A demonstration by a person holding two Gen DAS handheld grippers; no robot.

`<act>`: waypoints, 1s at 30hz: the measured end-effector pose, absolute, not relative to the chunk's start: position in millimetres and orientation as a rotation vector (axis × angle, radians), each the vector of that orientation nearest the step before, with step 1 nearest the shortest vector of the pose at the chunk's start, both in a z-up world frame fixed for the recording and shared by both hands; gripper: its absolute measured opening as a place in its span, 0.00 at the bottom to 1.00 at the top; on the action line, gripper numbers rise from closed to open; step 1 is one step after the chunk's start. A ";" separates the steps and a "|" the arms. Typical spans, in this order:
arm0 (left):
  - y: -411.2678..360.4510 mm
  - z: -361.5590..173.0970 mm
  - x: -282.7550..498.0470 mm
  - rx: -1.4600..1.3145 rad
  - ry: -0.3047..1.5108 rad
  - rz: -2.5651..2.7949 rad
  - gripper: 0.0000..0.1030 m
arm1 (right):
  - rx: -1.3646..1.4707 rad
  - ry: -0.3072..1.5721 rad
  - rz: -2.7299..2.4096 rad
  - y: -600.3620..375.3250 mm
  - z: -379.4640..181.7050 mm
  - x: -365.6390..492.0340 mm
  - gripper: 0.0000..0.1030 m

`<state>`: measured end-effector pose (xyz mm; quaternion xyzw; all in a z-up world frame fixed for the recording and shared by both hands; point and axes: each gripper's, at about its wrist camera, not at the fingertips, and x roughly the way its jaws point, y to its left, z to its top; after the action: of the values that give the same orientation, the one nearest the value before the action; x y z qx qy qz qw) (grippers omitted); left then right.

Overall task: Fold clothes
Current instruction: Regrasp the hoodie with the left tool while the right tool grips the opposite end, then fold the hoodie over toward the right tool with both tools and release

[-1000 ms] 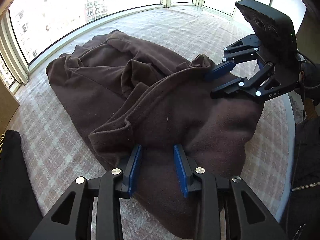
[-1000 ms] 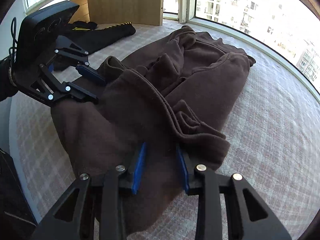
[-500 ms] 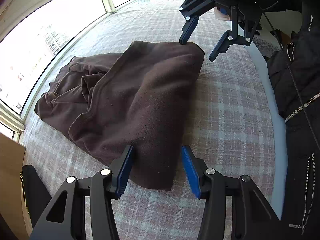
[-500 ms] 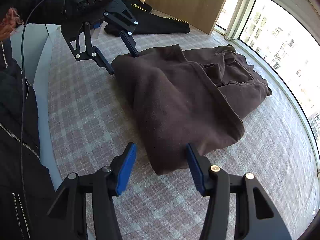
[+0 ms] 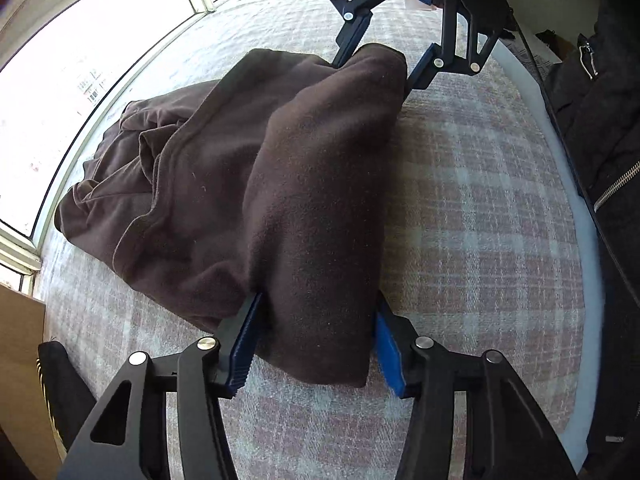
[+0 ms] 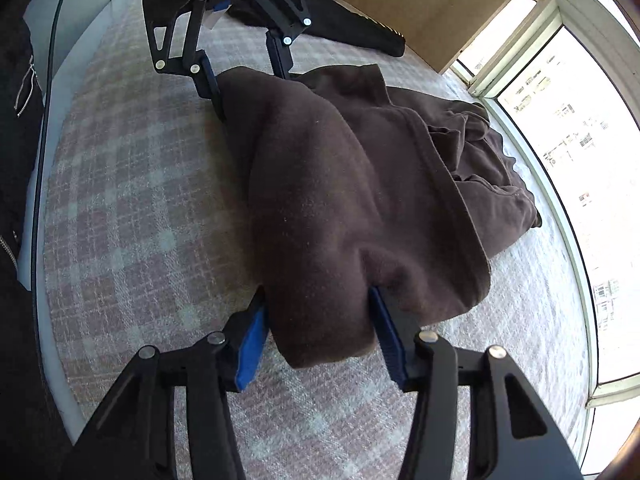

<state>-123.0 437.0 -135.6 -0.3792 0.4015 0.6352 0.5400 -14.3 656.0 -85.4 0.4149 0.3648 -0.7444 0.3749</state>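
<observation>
The left gripper [image 5: 316,320] has its blue pads pressed on either side of a thick fold of the brown garment [image 5: 248,184], its jaws having just been closing with the cloth between them. The right gripper [image 6: 320,320] clasps the other end of the same fold in the same way, its jaws likewise just closing on the fabric. Between the two, the fold runs as a raised ridge, while the rest of the garment lies bunched toward the window [image 5: 92,64].

It all rests on a bed cover [image 5: 472,208] of pale pink and grey plaid. A curved window bay wraps the far side, bright with daylight and buildings outside. A black garment with yellow trim [image 6: 356,24] lies beside a wooden panel [image 6: 432,0], apart from the brown one. A person's dark zipped jacket [image 5: 608,152] fills the near edge of the bed.

Half a second ago both sets of jaws stood wider, straddling the fold's corners without pinching; now they squeeze it. A second ago the garment was spread more loosely, with the grippers nipping its edge.

Both grippers point steeply down at the bed, facing each other across the fold.
</observation>
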 end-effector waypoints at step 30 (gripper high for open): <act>476.1 -73.5 -434.2 -0.951 0.610 1.875 0.24 | 1.219 0.533 -2.094 680.9 -14.9 -386.4 0.34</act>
<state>-434.2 476.1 -73.5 -0.3860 0.2475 0.7613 0.4584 -386.4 680.9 -14.9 0.4646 0.2034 -0.7984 0.3245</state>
